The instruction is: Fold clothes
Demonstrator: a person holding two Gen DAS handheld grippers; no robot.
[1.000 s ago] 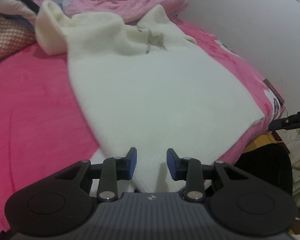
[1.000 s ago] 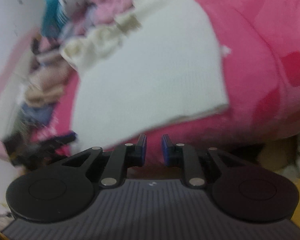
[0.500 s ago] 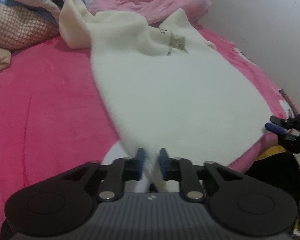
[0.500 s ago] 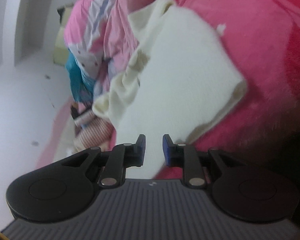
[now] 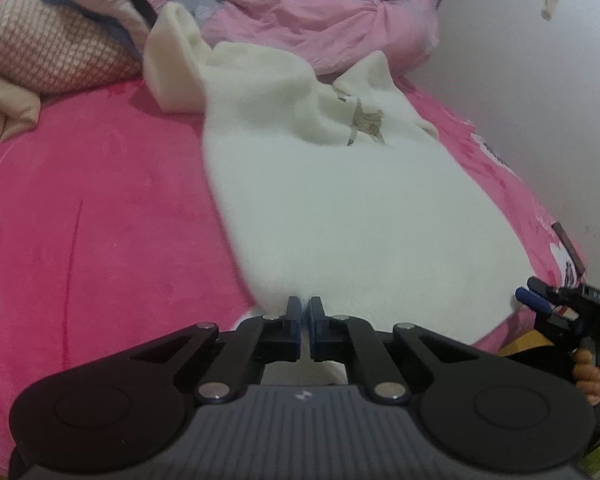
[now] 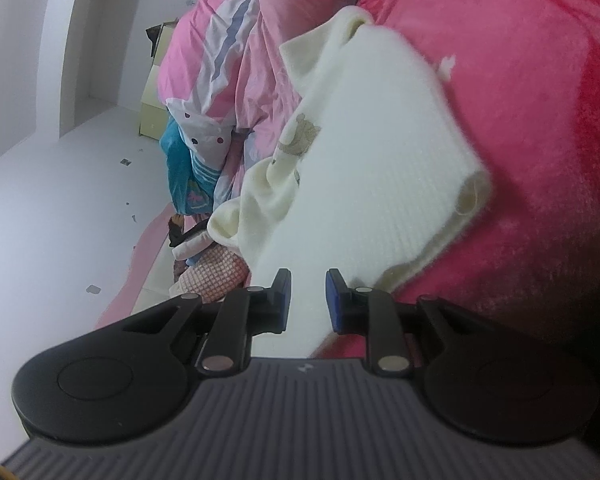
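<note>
A fluffy white sweater (image 5: 360,208) lies spread on the pink bed cover (image 5: 100,200), its neck and small bear print at the far end. My left gripper (image 5: 304,312) is shut on the near hem, with the fabric pinched between the blue pads. In the same view my right gripper (image 5: 534,294) sits at the sweater's right hem corner, held by a hand (image 5: 588,372). In the rolled right wrist view the sweater (image 6: 380,152) runs away from my right gripper (image 6: 308,296). Its jaws stand slightly apart, with the hem's edge in the gap and the pads not pressing it.
A crumpled pink quilt (image 5: 300,12) is heaped at the head of the bed. A checked pillow (image 5: 56,48) and beige cloth lie at the far left. A white wall (image 5: 520,80) runs along the right side. The bed's edge drops off near my right gripper.
My left jaws closed onto the sweater's near hem. My right gripper sank to the bed's edge, rolled, and came up to the sweater's hem corner, appearing at the right of the left wrist view.
</note>
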